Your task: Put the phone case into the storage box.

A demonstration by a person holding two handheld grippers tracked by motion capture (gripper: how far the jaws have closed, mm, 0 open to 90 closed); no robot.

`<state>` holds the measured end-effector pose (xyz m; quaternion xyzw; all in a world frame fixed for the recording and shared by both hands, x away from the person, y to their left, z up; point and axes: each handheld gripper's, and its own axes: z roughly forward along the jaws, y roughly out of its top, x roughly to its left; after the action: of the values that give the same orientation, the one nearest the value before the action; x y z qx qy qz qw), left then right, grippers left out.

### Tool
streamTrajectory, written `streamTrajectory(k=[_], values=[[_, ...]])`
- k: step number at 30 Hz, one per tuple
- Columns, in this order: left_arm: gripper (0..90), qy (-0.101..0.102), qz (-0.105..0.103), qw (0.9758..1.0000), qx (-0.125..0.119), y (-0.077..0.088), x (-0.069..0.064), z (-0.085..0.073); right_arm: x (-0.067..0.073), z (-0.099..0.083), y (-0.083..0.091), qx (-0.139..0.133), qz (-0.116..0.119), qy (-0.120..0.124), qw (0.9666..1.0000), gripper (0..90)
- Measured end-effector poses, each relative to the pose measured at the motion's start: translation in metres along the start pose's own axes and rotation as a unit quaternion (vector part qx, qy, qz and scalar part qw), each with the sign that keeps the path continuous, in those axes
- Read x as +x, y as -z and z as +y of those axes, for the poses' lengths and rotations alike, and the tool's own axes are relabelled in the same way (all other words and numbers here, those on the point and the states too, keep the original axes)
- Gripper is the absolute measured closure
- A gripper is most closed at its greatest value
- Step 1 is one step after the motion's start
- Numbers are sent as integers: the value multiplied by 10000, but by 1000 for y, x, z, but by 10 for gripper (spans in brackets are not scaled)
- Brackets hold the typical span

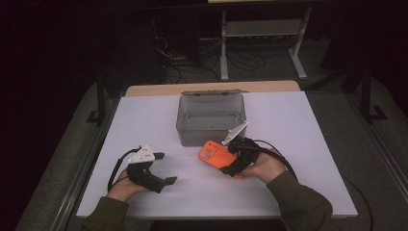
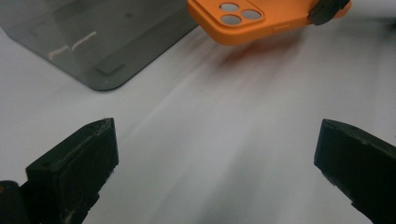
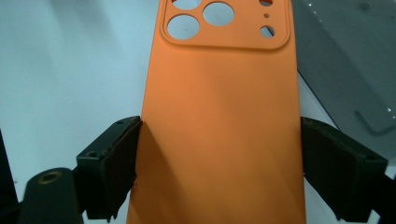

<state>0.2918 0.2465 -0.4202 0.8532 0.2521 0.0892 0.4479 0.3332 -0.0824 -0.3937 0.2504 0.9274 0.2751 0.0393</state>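
The orange phone case (image 3: 219, 121) is a smooth, matte shell with a raised camera block at its far end, pierced by round lens holes and a few smaller ones. It sits lengthwise between the jaws of the right gripper (image 1: 234, 159), which press on its two long edges, its back facing up and its camera end pointing away from the hand. In the high view it lies just in front of the grey box (image 1: 210, 118), low over the white table top (image 1: 298, 144); whether it touches the surface is hard to say, though the left gripper view shows a shadow under it.

Its near end is cut off at the bottom of the right gripper view, and the hand hides part of it from above.

The box is translucent, its lid folded back behind it, and appears empty.

The left gripper (image 1: 161, 168) rests to the left of the case, jaws spread wide with nothing between them.
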Motion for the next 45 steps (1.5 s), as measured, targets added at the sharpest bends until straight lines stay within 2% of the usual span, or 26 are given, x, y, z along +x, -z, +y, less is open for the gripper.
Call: streamTrajectory(k=[8,23,41,45], values=[[0,8,19,10000,21,0,1,0,2,1,-5,32,38,95,9999,155],[0,6,-68,10000,45,-2,-1,1,3,2,-5,30,23,97,9999,155],[0,57,-186,9997,-121,-9,-3,10,3,2,-5,36,9,150,9999,155],[0,19,-213,9997,-128,-12,-5,12,4,2,-5,25,-9,189,9998,155]])
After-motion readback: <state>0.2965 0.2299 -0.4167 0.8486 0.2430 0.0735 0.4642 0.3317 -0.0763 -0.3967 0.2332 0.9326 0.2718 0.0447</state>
